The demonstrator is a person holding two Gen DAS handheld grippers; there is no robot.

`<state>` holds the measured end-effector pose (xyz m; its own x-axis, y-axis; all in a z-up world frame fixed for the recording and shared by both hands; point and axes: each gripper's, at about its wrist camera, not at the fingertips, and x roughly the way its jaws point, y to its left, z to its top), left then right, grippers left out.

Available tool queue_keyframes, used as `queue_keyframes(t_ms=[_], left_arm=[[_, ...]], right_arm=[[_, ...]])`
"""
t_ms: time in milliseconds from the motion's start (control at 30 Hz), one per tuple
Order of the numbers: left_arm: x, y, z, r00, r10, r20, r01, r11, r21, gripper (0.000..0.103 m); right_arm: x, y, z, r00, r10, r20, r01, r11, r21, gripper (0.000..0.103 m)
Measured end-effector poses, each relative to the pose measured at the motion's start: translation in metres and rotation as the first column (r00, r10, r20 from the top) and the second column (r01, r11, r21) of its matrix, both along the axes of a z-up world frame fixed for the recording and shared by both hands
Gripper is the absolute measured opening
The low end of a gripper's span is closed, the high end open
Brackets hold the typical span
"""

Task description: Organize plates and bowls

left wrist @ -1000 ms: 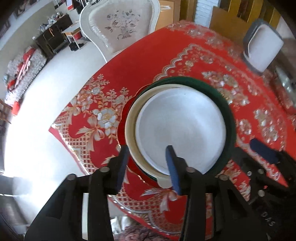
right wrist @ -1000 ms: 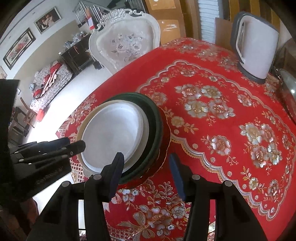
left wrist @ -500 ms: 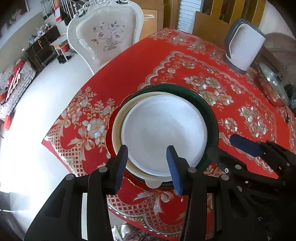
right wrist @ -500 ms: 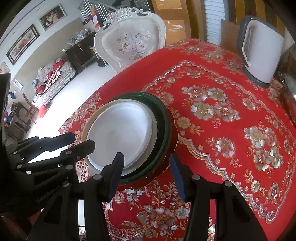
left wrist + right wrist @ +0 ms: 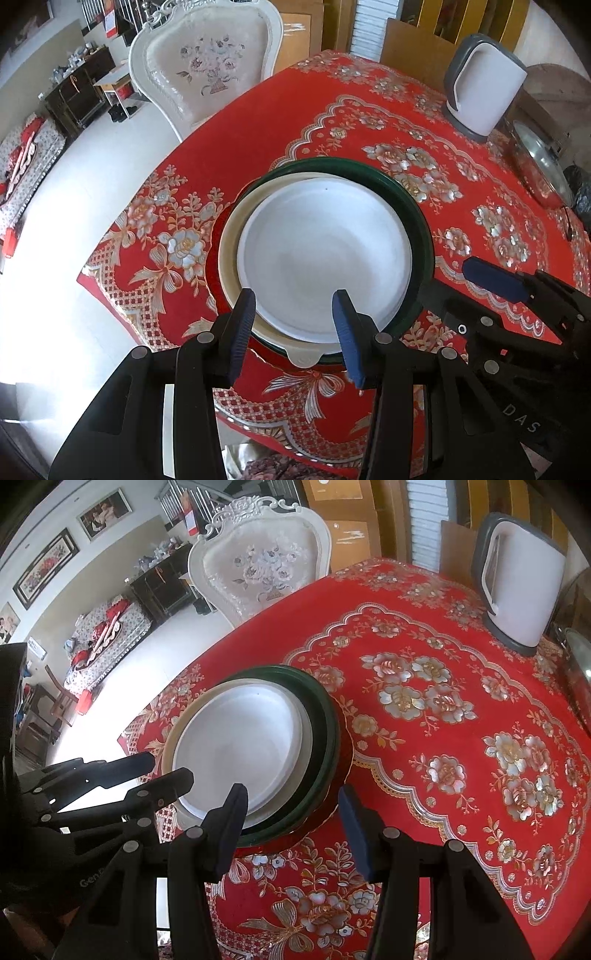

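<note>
A stack of dishes sits near the corner of a table under a red flowered tablecloth [image 5: 229, 147]: a white plate [image 5: 325, 254] on top, nested in a cream dish [image 5: 231, 251] with a small tab handle at its near rim, then a dark green plate [image 5: 417, 221], with a red plate [image 5: 345, 764] at the bottom showing only as a thin edge.

Your left gripper [image 5: 293, 325] hangs above the near rim of the stack, its blue-padded jaws parted and gripping nothing; the white plate's edge shows in the gap between them. Your right gripper [image 5: 290, 818] hovers just beside the stack on its right side, jaws likewise apart and empty, framing the green and red rims.

A white kettle [image 5: 484, 85] with a grey handle stands at the far side of the table, well apart from the stack. A white carved chair [image 5: 207, 70] is drawn up at the far edge.
</note>
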<state>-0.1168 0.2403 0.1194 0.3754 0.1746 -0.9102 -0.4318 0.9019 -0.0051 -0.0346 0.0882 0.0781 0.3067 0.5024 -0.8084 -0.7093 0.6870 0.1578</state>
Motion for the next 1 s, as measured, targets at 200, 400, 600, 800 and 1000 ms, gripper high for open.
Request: queue_keyframes(t_ms=[200, 400, 600, 800, 1000], left_arm=[[0.001, 0.0, -0.001, 1.0, -0.007, -0.002, 0.007, 1.0, -0.011, 0.043], [0.002, -0.007, 0.0, 1.0, -0.028, 0.001, 0.028, 1.0, -0.007, 0.043], [0.003, -0.011, 0.0, 0.999, -0.04, 0.003, 0.04, 0.999, -0.004, 0.043], [0.004, -0.012, 0.001, 0.999, -0.046, 0.003, 0.046, 0.999, -0.024, 0.043], [0.003, -0.011, 0.001, 0.999, -0.045, 0.003, 0.045, 0.999, -0.022, 0.043]], right_arm=[[0.0, 0.0, -0.001, 1.0, -0.003, -0.01, 0.003, 1.0, -0.006, 0.051], [0.001, -0.003, -0.002, 1.0, -0.014, -0.017, 0.014, 1.0, -0.006, 0.051], [0.003, -0.006, -0.002, 1.0, -0.022, -0.02, 0.022, 1.0, -0.001, 0.051], [0.005, -0.009, -0.001, 0.999, -0.029, -0.022, 0.029, 1.0, 0.003, 0.051], [0.006, -0.011, -0.001, 0.999, -0.034, -0.023, 0.034, 0.999, 0.004, 0.051]])
